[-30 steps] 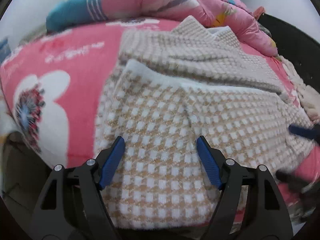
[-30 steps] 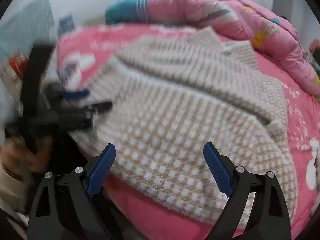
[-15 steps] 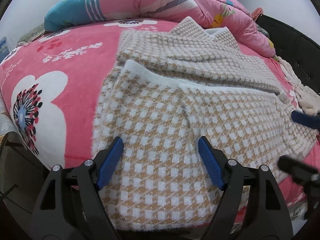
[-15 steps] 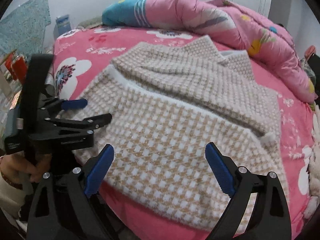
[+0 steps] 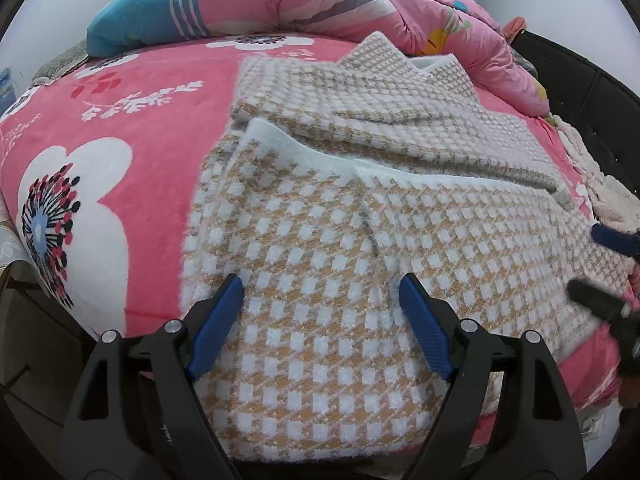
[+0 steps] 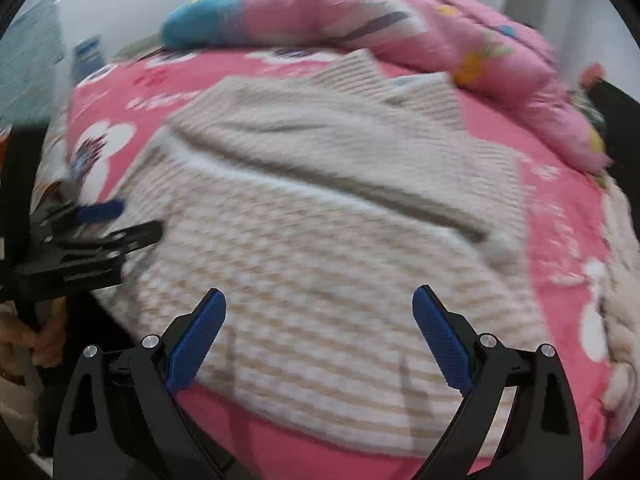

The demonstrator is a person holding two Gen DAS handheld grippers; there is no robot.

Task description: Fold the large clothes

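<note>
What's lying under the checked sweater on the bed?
The checked sweater lies on a pink flowered bedspread, which shows around its edges. Whatever is directly beneath the sweater is covered.

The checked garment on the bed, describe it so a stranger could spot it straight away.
Start at the pink flowered bedspread. Lying flat across it, in front of the rolled pink quilt, is the fuzzy checked garment. Its tan-and-white checks and white-edged folds mark it out from the floral bedding.

A bed (image 5: 120, 128) with a pink flowered cover lies ahead of the tongs. White walls (image 5: 52, 12) rise beyond it. A dark headboard (image 5: 592, 92) stands right.
</note>
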